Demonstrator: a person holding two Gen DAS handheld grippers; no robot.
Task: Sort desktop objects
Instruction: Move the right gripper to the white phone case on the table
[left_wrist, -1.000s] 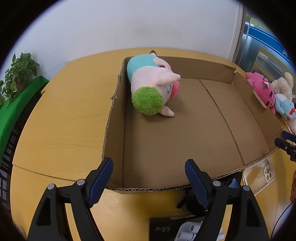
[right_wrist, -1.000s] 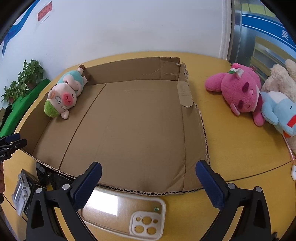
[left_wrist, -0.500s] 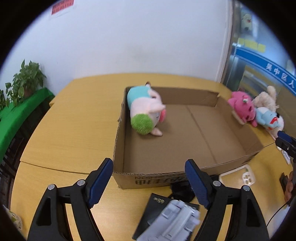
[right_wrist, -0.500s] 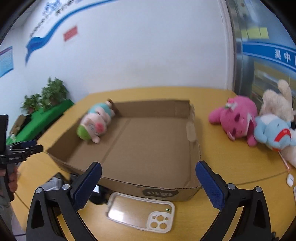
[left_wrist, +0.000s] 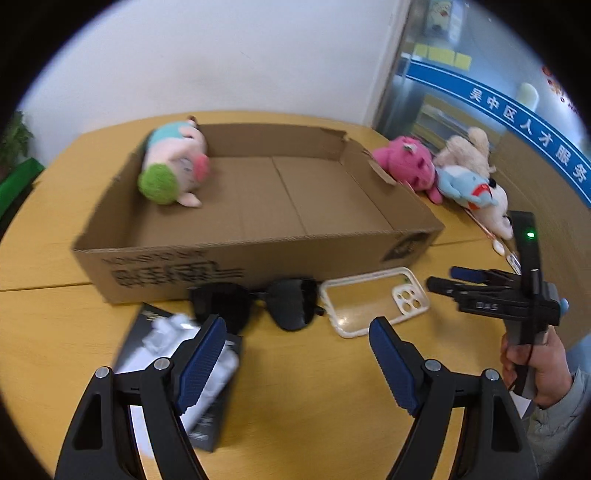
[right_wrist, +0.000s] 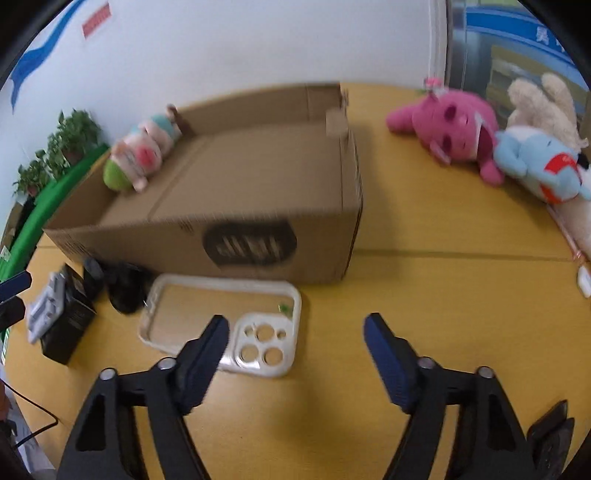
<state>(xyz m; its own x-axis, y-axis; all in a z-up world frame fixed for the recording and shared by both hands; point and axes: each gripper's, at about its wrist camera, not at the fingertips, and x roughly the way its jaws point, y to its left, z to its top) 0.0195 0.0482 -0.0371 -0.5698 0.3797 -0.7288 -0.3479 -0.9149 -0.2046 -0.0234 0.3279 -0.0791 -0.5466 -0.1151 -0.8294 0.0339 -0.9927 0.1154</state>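
The desk (left_wrist: 55, 206) carries an open cardboard box (left_wrist: 258, 206), the landmark here. Inside it, at its far left corner, lies a pig plush (left_wrist: 173, 166). Just in front of the box sit sunglasses (left_wrist: 258, 302) and a clear phone case (right_wrist: 221, 321). The left hand-held gripper (left_wrist: 295, 347) is apart and empty; the right hand-held gripper (right_wrist: 295, 343), jaws just narrowing, grips nothing.

Pig plush (left_wrist: 173, 166) in cardboard box (left_wrist: 258, 254), far-left corner. Sunglasses (left_wrist: 258, 302) and phone case (left_wrist: 373, 301) before box; three plush toys (left_wrist: 443, 173) right of it.
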